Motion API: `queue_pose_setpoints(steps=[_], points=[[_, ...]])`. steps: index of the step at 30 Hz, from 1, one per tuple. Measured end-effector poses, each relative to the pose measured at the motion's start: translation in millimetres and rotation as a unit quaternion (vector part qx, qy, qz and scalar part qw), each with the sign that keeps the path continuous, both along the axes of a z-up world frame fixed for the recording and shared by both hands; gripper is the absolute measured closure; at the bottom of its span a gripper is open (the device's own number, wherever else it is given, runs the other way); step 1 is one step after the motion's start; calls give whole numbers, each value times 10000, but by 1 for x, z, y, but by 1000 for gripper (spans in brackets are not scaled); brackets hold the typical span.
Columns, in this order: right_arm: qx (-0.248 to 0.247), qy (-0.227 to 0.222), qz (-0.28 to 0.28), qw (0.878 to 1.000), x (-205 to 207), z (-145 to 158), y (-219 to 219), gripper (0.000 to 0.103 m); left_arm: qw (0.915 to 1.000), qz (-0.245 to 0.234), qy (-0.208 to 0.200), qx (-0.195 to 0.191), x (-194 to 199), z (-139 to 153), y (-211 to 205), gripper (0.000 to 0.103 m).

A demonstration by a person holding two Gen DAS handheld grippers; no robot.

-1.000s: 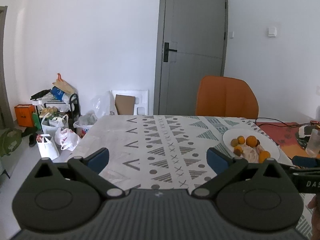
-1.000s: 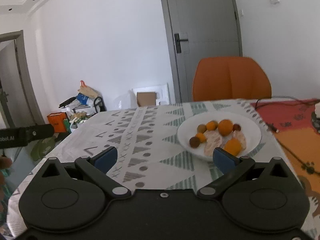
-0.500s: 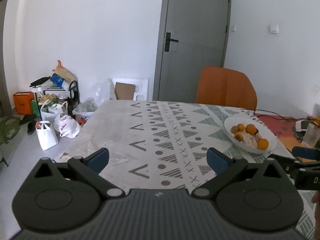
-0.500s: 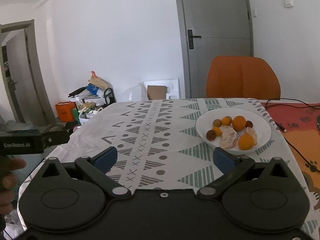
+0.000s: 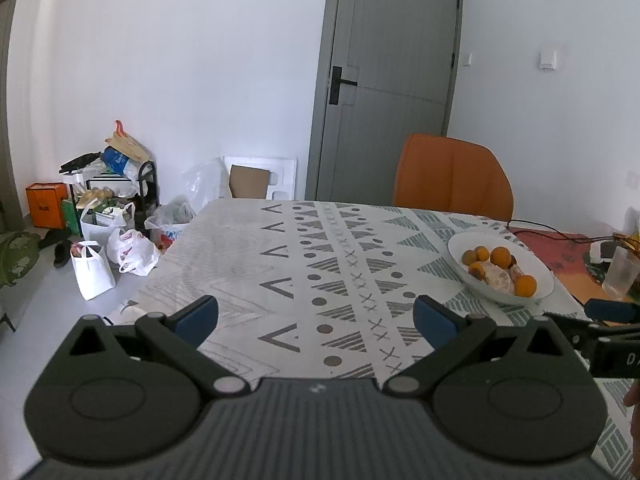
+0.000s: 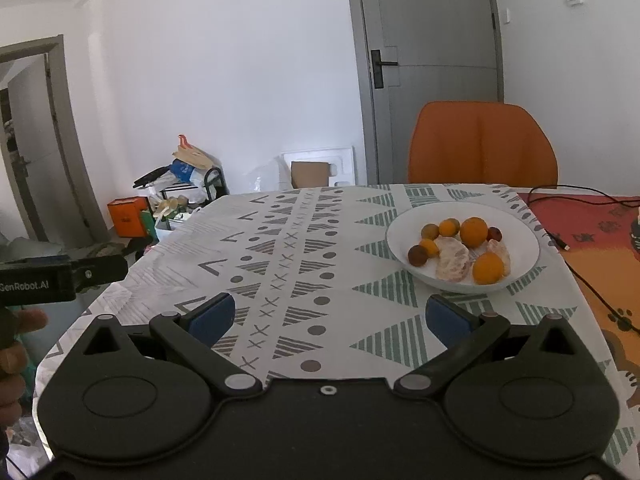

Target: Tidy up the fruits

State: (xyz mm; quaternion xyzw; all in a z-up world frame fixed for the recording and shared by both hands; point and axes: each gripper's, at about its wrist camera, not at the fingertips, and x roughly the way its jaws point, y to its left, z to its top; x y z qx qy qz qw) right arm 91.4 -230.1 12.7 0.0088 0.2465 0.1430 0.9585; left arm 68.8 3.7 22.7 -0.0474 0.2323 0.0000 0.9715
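Note:
A white plate (image 6: 516, 222) with several fruits stands on the patterned tablecloth: oranges (image 6: 473, 232), small brown fruits (image 6: 417, 255) and peeled pale segments (image 6: 453, 262). The plate also shows at the right in the left wrist view (image 5: 456, 246). My right gripper (image 6: 327, 318) is open and empty, held above the table's near edge, short of the plate. My left gripper (image 5: 316, 316) is open and empty over the table's near left part. The right gripper's fingertip shows at the right edge of the left wrist view (image 5: 610, 310).
An orange chair (image 6: 482, 144) stands behind the table before a grey door (image 6: 430, 68). A red mat with a black cable (image 6: 572, 192) lies right of the plate. A clear glass (image 5: 620, 270) stands at the far right. Bags and clutter (image 5: 104, 216) crowd the floor on the left.
Both grippers have pulled back and risen, so more of the table shows. The plate now looks farther off. Both stay open and empty.

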Motion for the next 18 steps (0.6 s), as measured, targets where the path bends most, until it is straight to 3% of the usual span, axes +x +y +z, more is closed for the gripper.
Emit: queue_pose_setpoints(steps=[18], points=[[-13, 26, 14, 10000, 3, -3, -1, 0, 10000, 78, -17, 24, 0, 0, 1, 0]])
